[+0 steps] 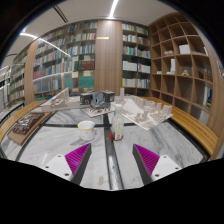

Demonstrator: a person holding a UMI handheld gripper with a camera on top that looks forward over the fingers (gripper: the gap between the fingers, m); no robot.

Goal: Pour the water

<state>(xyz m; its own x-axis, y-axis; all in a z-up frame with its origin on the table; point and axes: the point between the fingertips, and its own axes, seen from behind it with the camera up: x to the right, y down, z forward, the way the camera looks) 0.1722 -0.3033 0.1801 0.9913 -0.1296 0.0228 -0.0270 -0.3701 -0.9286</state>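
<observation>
A small clear bottle (117, 124) with a red label stands upright on the white marbled table (60, 150), just ahead of my fingers and slightly right of the table's dark centre strip. A white cup (87, 130) stands to the left of the bottle, a short gap apart. My gripper (112, 160) is open and empty. Its magenta pads (78, 158) are spread wide on the near side of both objects, low over the table. Nothing is between the fingers.
Papers and small items (148, 114) lie beyond the bottle. A dark box (97, 99) sits further back, and a dark tray (25, 123) lies at the left. A wooden bench (195, 128) runs along the right. Bookshelves (65, 62) line the room.
</observation>
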